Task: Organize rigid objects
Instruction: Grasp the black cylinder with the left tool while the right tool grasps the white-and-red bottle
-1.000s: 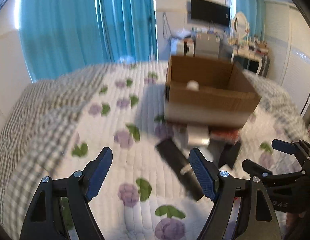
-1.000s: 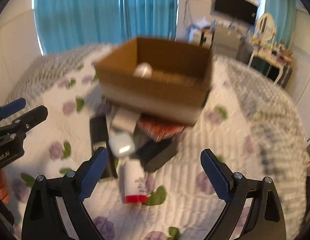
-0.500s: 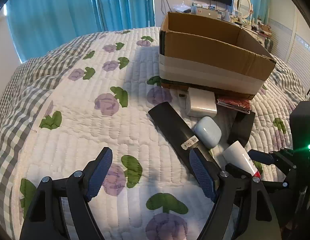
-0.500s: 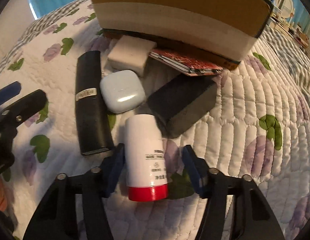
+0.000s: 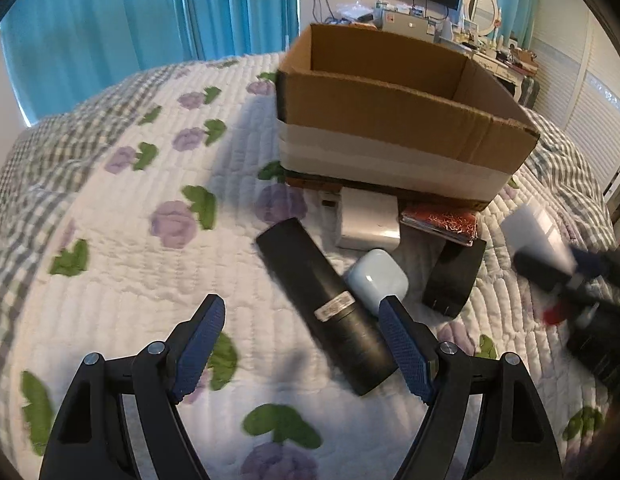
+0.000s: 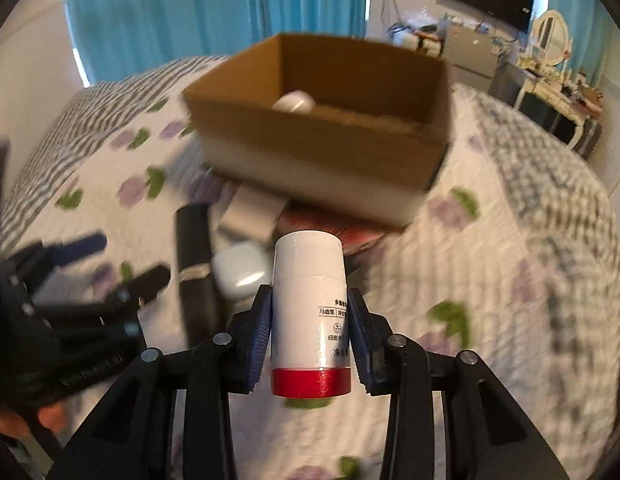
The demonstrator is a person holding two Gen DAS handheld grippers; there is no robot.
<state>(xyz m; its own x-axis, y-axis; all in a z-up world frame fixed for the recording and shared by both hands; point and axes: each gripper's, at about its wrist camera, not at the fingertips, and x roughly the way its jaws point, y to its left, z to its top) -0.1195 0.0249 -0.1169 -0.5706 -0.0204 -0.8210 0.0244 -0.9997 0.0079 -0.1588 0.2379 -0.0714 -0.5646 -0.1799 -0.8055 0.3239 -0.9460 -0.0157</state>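
My right gripper [image 6: 310, 332] is pinching a white bottle with a red cap [image 6: 308, 320], blue pads pressed on both its sides, cap end toward the camera and the bottle lifted clear of the quilt. Its printed label is only partly readable. In the left wrist view the same bottle [image 5: 539, 236] is a blurred streak at 3 o'clock, and the gripper around it smears into dark shapes.

At 12 o'clock from the bottle stands the open cardboard box [image 6: 321, 152]; a round white object [image 6: 294, 102] shows inside, half hidden by the near wall, and I cannot tell what it is.

My left gripper [image 5: 302, 344] hangs spread wide with nothing between its pads. At its 1 o'clock lies a long black case [image 5: 325, 304], its far end touching a pale blue earbud case [image 5: 377, 280]. Beyond that sit a white charger block [image 5: 367, 220], partly tucked against the box, a red patterned packet [image 5: 441, 222] cut off by the box edge, and a black block [image 5: 453, 276]. All rest on the floral quilt [image 5: 150, 260].
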